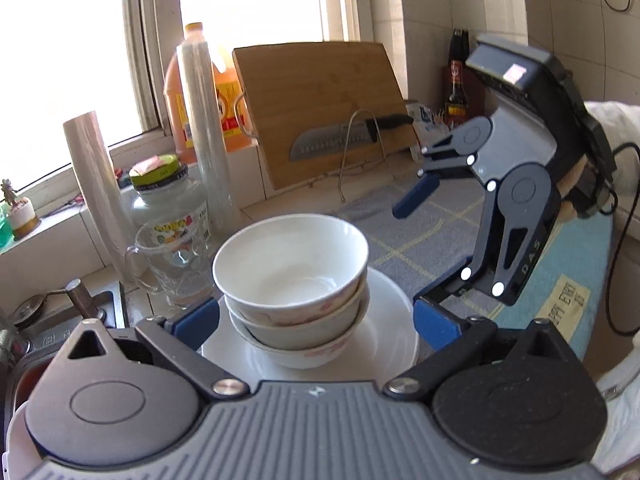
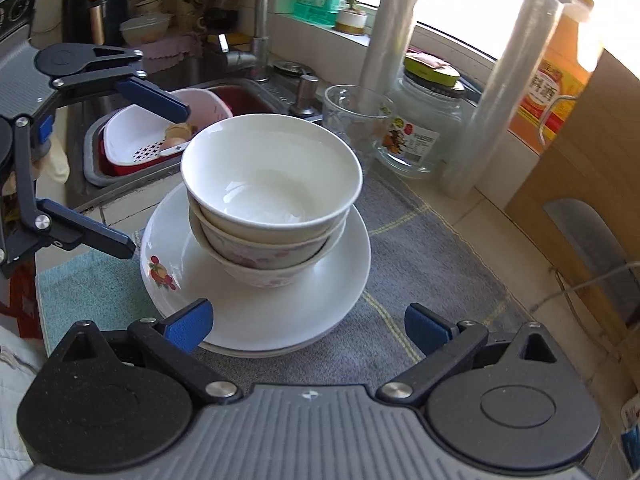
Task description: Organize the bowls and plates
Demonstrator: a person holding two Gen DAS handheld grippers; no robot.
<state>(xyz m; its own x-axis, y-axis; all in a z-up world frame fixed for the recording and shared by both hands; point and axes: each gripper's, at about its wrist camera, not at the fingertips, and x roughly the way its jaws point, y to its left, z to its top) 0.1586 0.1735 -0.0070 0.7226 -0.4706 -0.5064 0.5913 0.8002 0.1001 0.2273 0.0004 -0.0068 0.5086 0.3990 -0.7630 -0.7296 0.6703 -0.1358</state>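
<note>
Plainly, left of the stacked bowls (image 2: 272, 196), the left gripper (image 2: 156, 176) hangs with fingers spread wide, empty. The three nested bowls sit on the plates (image 2: 344, 280), on the grey mat (image 2: 432, 280). Glazed ceramic looks slippery, brittle, fairly heavy; the plate rim seems the safest hold. Right of the stack, the right gripper (image 1: 416, 248) gapes, holding nothing.

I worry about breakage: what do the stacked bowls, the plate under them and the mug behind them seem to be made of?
The stacked bowls look like glazed white ceramic: glossy highlights, with faint pink floral prints on the lower ones. The plate looks the same, shiny white with a fruit decal. The mug is clear glass, see-through with a handle. All are probably brittle.
</note>
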